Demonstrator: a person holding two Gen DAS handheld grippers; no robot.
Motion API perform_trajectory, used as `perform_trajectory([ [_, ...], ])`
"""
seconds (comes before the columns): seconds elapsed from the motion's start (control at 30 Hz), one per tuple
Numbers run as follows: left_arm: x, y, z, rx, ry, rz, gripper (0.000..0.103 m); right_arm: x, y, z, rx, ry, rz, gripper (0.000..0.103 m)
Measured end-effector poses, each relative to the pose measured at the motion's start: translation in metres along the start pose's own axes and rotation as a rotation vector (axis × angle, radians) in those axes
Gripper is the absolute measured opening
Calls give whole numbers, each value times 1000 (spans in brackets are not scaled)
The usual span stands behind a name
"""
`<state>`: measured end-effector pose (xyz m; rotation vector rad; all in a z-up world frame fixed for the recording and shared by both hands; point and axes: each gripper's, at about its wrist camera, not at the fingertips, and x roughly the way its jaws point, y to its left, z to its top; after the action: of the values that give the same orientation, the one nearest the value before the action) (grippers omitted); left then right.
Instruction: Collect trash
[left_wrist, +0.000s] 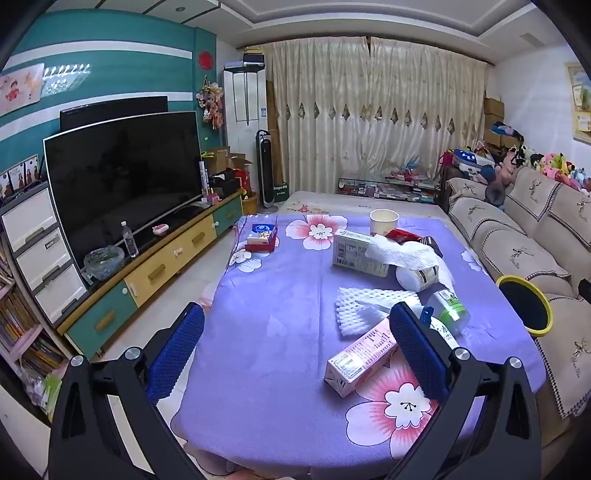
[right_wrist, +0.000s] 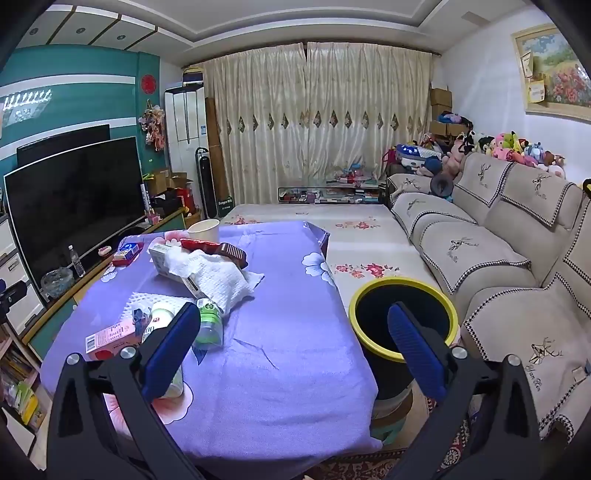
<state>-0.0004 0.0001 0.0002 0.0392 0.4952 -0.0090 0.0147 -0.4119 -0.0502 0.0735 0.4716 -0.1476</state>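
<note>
At the near edge of the table, both tools are released and carry nothing: the left gripper stands with its blue pads spread wide above the purple floral cloth, and the right gripper is equally spread, one finger over the table and the other before the bin. The bin, black with a yellow rim, stands on the floor just beside the table's right edge, between table and sofa; what shows of its interior is dark, and no item can be made out inside. Judged from this, collection has not visibly begun and all the trash remains on the cloth. Nearest lies a pink carton on its side, touching a white foam net and a clear bottle with a green label. Beyond these a white jar lies toppled beneath a crumpled paper towel, which drapes over a pale box; a red wrapper and a dark object lie just behind. Farthest stands a paper cup, upright, with a small red box well apart near the left edge. The left and near portions of the cloth are bare, giving open approach room. The passage to the bin is narrow, hemmed by the table edge and the sofa.
</note>
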Motion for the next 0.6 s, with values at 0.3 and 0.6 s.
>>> perform_trajectory([
  [0.3,3,-10,-8,22,7,4,99,12,4,-6,6,16,5,97],
  [0.6,4,-8,-1,21,24,-11,99,21,-4,-9,16,29,6,97],
])
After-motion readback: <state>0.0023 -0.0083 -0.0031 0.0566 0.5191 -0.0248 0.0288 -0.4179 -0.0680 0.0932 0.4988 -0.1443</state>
